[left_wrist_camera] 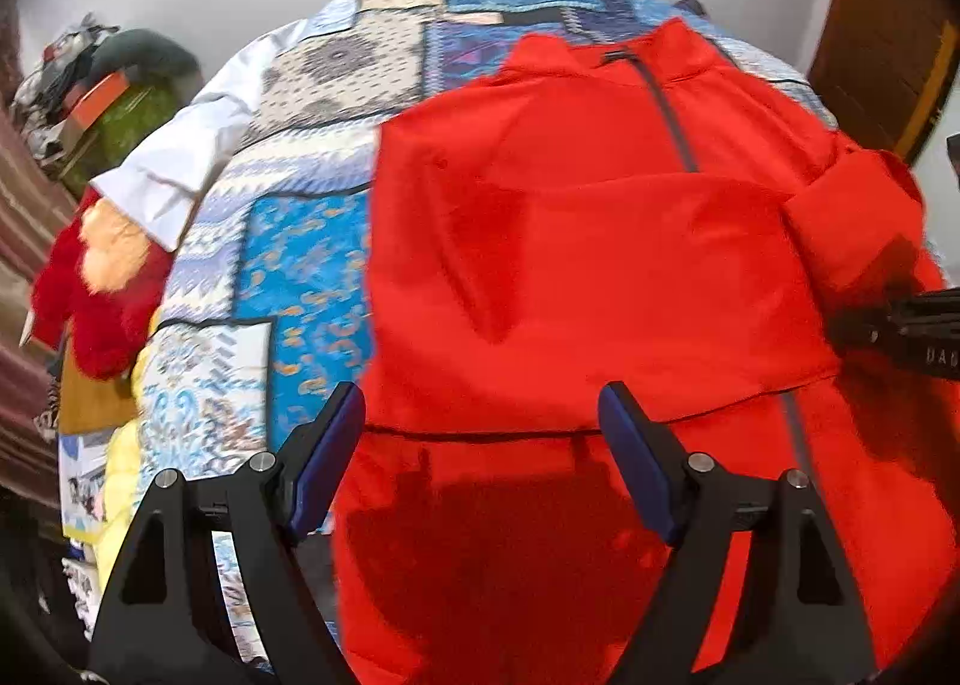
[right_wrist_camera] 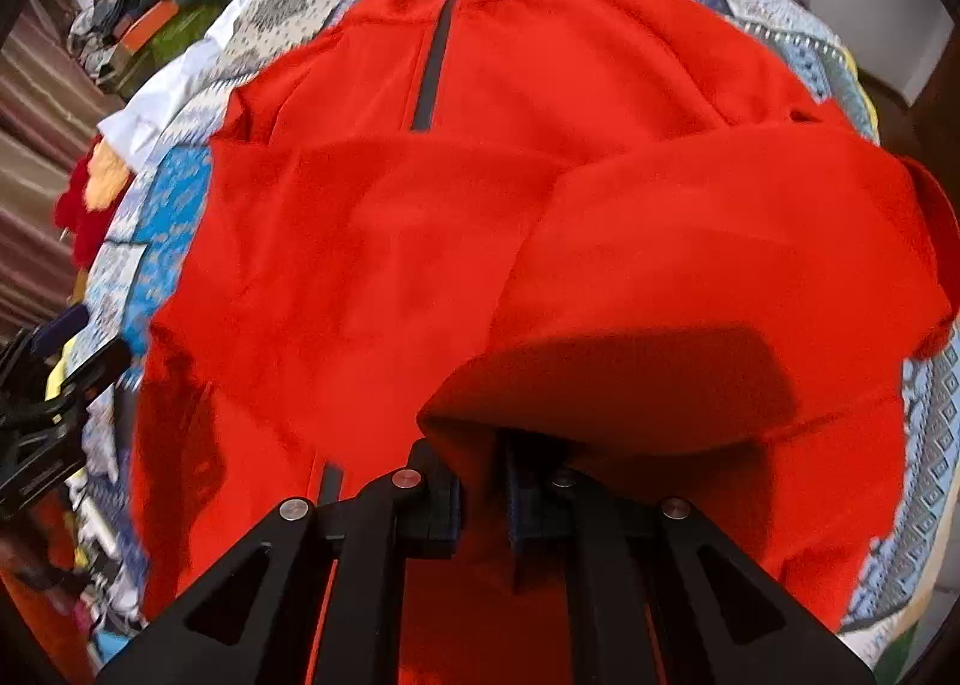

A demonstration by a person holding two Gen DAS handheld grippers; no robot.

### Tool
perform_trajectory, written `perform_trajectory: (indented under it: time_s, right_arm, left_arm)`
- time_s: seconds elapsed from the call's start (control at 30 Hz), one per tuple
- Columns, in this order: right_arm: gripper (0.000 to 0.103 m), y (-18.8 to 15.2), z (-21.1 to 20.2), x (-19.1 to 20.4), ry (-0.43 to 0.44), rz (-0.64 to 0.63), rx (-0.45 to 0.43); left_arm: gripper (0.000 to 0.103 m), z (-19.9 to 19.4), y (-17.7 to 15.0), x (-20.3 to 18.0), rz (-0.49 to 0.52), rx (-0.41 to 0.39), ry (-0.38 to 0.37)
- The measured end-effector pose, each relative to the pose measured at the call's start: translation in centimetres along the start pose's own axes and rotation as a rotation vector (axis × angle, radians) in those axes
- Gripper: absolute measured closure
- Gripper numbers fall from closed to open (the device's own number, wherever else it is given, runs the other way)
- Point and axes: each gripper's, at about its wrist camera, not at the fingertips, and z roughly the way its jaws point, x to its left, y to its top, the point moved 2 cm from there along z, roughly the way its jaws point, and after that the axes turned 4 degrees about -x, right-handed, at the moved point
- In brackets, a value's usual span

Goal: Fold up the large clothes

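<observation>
Mid-fold: our right claw, clamped on the red jacket's sleeve, carries it across; left claw gapes empty. Next, lay sleeve flat on bed.

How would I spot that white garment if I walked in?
Find the bed's blue patchwork quilt. The big red jacket covers one side; the white garment lies at the opposite edge, above a red plush toy. It is the only plain white thing there.
</observation>
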Motion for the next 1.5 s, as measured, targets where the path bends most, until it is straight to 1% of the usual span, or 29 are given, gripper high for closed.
perform_trajectory:
  time_s: [0.1,0.17,0.27,0.33,0.43,0.5,0.6,0.63,0.7,0.73,0.8,0.9,0.93,0.97,1.0,1.1,1.13,1.17,1.2,1.27,1.3,1.4,1.5]
  right_arm:
    - [0.096,-1.0,-1.1,-0.9,0.045,0.013,0.026]
    - [0.096,-2.0,-2.1,-1.5,0.083,0.019,0.024]
    - [0.096,-3.3,-3.6,-2.7,0.131,0.036,-0.003]
    - [0.096,-4.0,-4.2,-3.4,0.145,0.037,-0.04]
    - [0.096,-4.7,-3.7,-3.7,0.154,0.023,-0.052]
    - [0.096,-5.0,-3.2,-3.7,0.157,0.016,-0.056]
    - [0.096,-5.0,-3.2,-3.8,0.164,0.006,-0.06]
    - [0.096,-5.0,-3.2,-3.8,0.169,0.004,-0.059]
    - [0.096,-4.9,-3.1,-3.9,0.184,0.014,-0.058]
    - [0.096,-5.0,-3.2,-4.2,0.192,0.018,-0.058]
    - [0.096,-5.1,-3.5,-4.5,0.205,0.022,-0.057]
    - [0.096,-5.8,-4.5,-5.1,0.208,0.018,-0.066]
    - [0.096,-6.0,-4.9,-5.2,0.198,0.011,-0.068]
    - [0.096,-6.2,-5.4,-5.3,0.184,0.0,-0.071]
    - [0.096,-6.6,-6.3,-5.7,0.153,-0.017,-0.085]
    - [0.096,-7.5,-8.5,-6.8,0.099,-0.034,-0.119]
    - [0.096,-7.9,-9.6,-7.5,0.062,-0.034,-0.134]
    - [0.096,-8.2,-10.7,-8.3,0.016,-0.036,-0.156]
    - [0.096,-8.3,-11.5,-8.8,-0.008,-0.037,-0.172]
    - [0.096,-8.8,-13.8,-10.8,-0.072,-0.021,-0.225]
    - [0.096,-8.8,-14.4,-11.3,-0.085,-0.009,-0.237]
    - [0.096,-9.1,-16.6,-14.4,-0.117,0.062,-0.277]
    - [0.096,-9.7,-17.8,-17.1,-0.123,0.128,-0.305]
  left_arm:
    - [0.023,-0.9,1.1,-2.5,0.024,-0.022,-0.057]
    - [0.023,-1.5,2.1,-4.7,0.047,-0.033,-0.093]
    - [0.023,-1.9,3.4,-7.9,0.082,-0.033,-0.158]
    - [0.023,-1.7,4.2,-10.0,0.101,-0.023,-0.205]
    - [0.023,-0.4,5.5,-12.9,0.125,0.017,-0.272]
    - [0.023,1.2,6.2,-14.6,0.117,0.059,-0.316]
    - [0.023,3.8,6.7,-16.4,0.088,0.141,-0.404]
    - [0.023,4.9,6.8,-17.0,0.084,0.174,-0.415]
    - [0.023,6.7,6.6,-17.8,0.089,0.222,-0.391]
    - [0.023,7.7,6.5,-18.1,0.1,0.243,-0.368]
    - [0.02,8.3,6.4,-18.5,0.114,0.227,-0.344]
    - [0.016,8.3,6.3,-18.5,0.102,0.201,-0.32]
    - [0.014,8.3,6.2,-18.6,0.105,0.192,-0.308]
    - [0.008,8.3,6.1,-18.7,0.116,0.178,-0.279]
    - [0.005,8.3,6.0,-18.8,0.118,0.172,-0.264]
    - [0.006,8.4,6.3,-18.0,0.083,0.193,-0.253]
    - [0.007,8.3,6.3,-17.8,0.074,0.196,-0.239]
    - [0.013,7.9,6.4,-17.5,0.074,0.19,-0.222]
    - [0.016,7.2,6.6,-17.5,0.092,0.179,-0.2]
    - [0.016,5.4,7.4,-17.9,0.145,0.137,-0.162]
    - [0.016,4.6,7.8,-18.2,0.163,0.117,-0.159]
    - [0.016,1.5,9.7,-20.3,0.211,0.041,-0.19]
    - [0.016,-0.4,11.5,-23.0,0.231,0.011,-0.233]
